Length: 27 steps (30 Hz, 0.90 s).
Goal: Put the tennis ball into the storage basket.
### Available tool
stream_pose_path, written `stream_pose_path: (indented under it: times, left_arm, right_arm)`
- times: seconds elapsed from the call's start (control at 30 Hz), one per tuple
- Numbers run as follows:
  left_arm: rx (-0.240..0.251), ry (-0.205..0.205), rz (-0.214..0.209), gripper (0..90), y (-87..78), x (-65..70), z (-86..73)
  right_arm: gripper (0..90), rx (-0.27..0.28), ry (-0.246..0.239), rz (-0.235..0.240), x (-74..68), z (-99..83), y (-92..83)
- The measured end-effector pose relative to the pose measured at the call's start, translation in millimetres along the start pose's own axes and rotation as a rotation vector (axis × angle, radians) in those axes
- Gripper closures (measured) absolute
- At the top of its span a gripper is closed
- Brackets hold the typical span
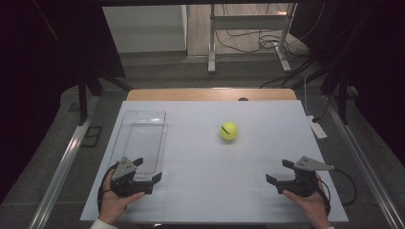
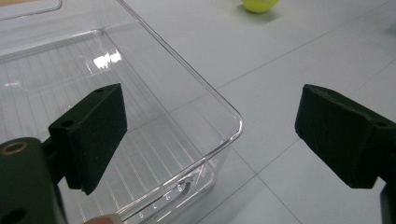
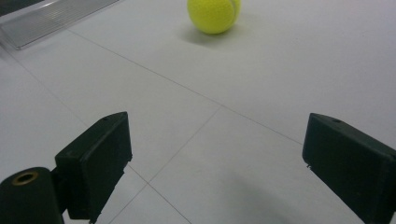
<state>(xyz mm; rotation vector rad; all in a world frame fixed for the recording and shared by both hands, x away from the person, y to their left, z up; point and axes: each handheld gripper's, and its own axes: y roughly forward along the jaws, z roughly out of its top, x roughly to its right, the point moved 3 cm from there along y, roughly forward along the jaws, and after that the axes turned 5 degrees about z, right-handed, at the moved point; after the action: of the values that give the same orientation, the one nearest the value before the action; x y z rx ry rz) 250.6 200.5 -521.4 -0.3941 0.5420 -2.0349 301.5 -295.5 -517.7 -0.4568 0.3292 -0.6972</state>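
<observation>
While both grippers idle with fingers spread and empty, the tennis ball (image 1: 229, 130) sits mid-bench, well apart from the clear bin (image 1: 142, 141) by the left gripper (image 1: 147, 170). Judged light, springy, fuzzy, prone to roll: pinch across its widest girth with the right gripper (image 1: 279, 171).

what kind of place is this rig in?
Probably a lab or data-collection workspace: a white-covered table with just a tennis ball and a clear plastic bin, dark curtains at the sides, and loose cables on the floor behind.
</observation>
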Motion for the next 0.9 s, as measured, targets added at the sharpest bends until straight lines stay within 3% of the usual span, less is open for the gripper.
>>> stream_pose_path:
  times: [0.9]
  left_arm:
    - [0.013,-0.005,0.007,10.0,-5.0,1.0,-0.1]
  right_arm:
    - [9.1,-0.006,-0.01,0.014,-5.1,-0.5,1.9]
